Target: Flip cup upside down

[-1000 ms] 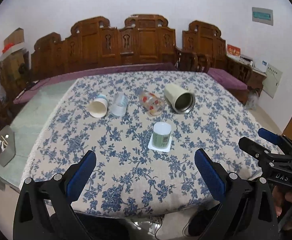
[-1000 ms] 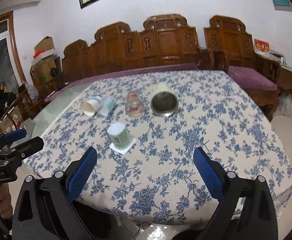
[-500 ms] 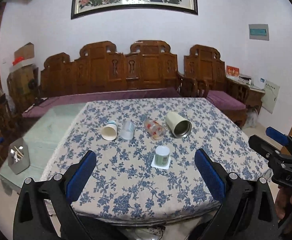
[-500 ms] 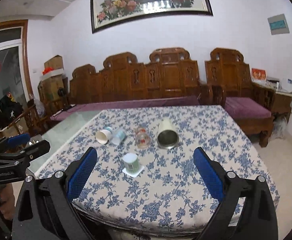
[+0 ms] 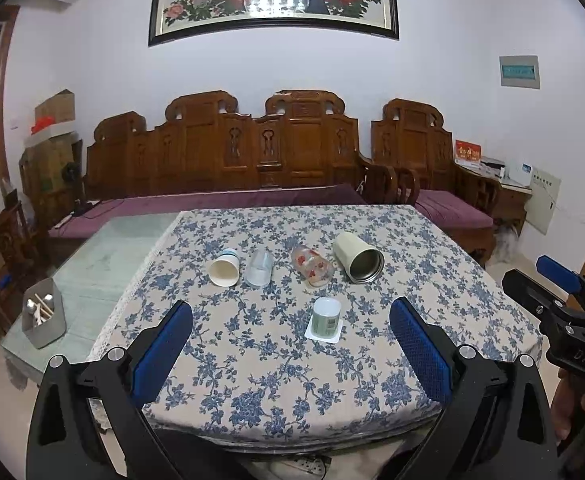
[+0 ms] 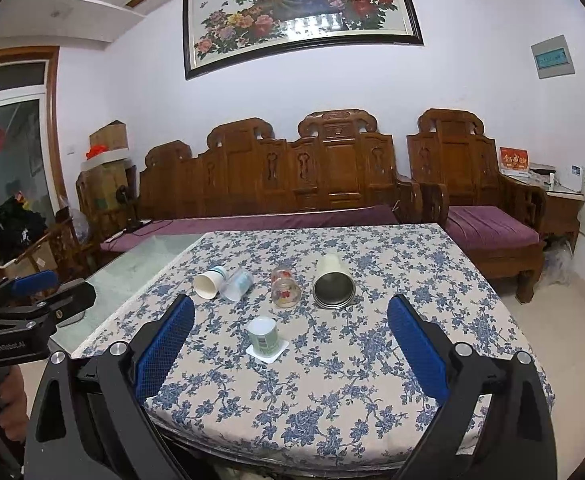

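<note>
A small green cup (image 5: 326, 317) stands upside down on a white square coaster (image 5: 323, 334) in the middle of the floral tablecloth; it also shows in the right wrist view (image 6: 264, 335). Behind it several cups lie on their sides: a white paper cup (image 5: 224, 268), a clear plastic cup (image 5: 258, 269), a flowered glass (image 5: 311, 266) and a cream metal tumbler (image 5: 358, 257). My left gripper (image 5: 290, 346) and right gripper (image 6: 290, 344) are both open and empty, held back from the table's near edge.
The table (image 5: 292, 392) has a bare glass part (image 5: 104, 256) at the left with a grey holder (image 5: 43, 317) of utensils. Carved wooden benches with purple cushions (image 5: 220, 200) stand behind. The right gripper shows at the far right of the left wrist view (image 5: 564, 308).
Both grippers have pulled back and up from the table, so the cups look smaller and farther away. Nothing on the table has moved.
</note>
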